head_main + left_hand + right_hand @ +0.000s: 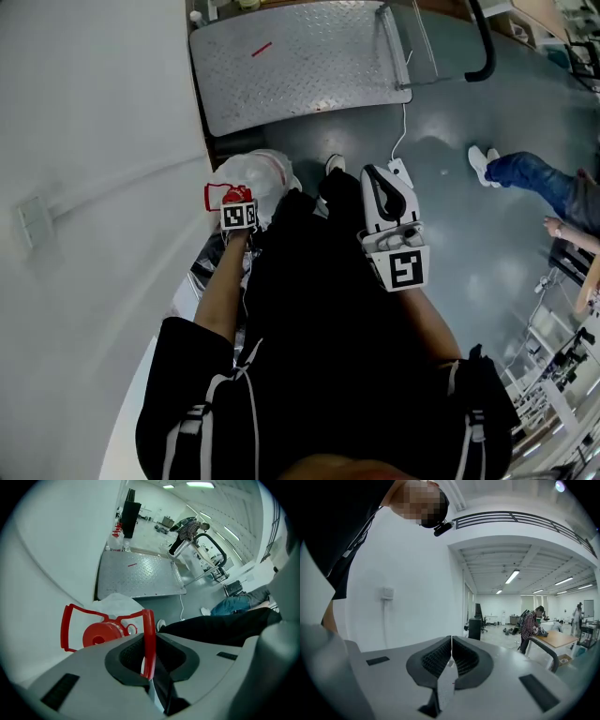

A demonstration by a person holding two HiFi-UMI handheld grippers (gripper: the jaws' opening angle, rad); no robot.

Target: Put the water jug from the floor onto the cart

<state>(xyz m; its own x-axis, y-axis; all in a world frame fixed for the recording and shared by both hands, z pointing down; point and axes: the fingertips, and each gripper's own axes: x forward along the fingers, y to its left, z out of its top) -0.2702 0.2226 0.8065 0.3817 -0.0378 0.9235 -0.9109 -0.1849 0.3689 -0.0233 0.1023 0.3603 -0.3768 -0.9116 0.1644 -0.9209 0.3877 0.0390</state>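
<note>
The water jug (258, 172), clear with a red cap (101, 633), hangs by the wall below my left gripper (234, 202). My left gripper (149, 644) is shut on one bar of the jug's red handle (149, 630), and the handle's frame stands up around the cap. The cart's diamond-plate deck (300, 61) lies beyond the jug, with its black push handle (484, 47) at the far right. That deck (136, 576) also shows in the left gripper view. My right gripper (378, 178) is held over my legs; its jaws (451, 644) are shut with nothing between them, pointing roughly level into the room.
A white wall (94, 141) with a socket box (33, 221) runs along the left. A white cable (403, 131) trails over the grey floor from the cart. A seated person's jeans and white shoes (497, 167) are at the right, with metal stands (553, 375) below them.
</note>
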